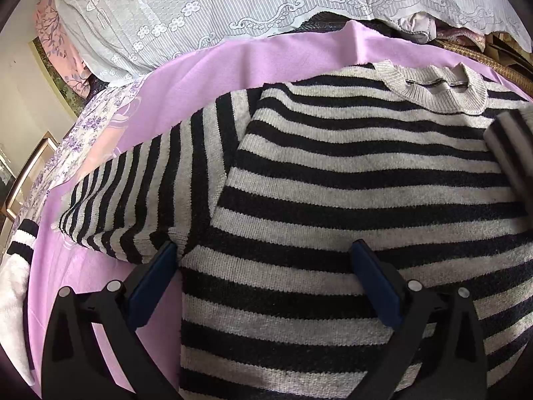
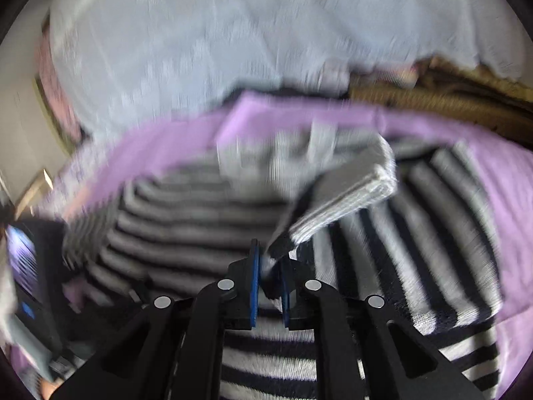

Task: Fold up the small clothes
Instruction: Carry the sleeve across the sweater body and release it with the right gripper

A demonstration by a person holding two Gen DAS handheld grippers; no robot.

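On the lilac cloth: the striped sweater [image 1: 349,173] lies flat, front up, collar [image 1: 436,90] towards the far edge.
Surface: a lilac cloth [image 1: 186,76] spread under the sweater; what carries it cannot be told.
Sweater body: black and pale grey knit bands, running across the left wrist view.
Near sleeve: the sleeve [image 1: 143,193] in the left wrist view lies out sideways on the cloth, its stripes running the other way to the body's.
Left gripper [image 1: 266,253]: its fingers stand wide apart and point down at the sweater's side, one blue pad just at the seam below the sleeve, the other over the body; nothing is clamped between them.
Right gripper [image 2: 268,266]: its fingers are close together with a sleeve cuff [image 2: 346,200] between the blue pads; the cuff rises clear of the body and folds back over it. The view is blurred, so whether the pads press the knit or only flank it is hard to tell; it looks held.
Cuff in left wrist view: a blurred striped end shows at the right edge, above the body.
Behind: a white lace cloth [image 1: 206,13] draped past the lilac cloth, and a floral fabric [image 1: 96,120] at the left.
Left edge: another striped white garment [image 1: 20,253] lies partly in view.
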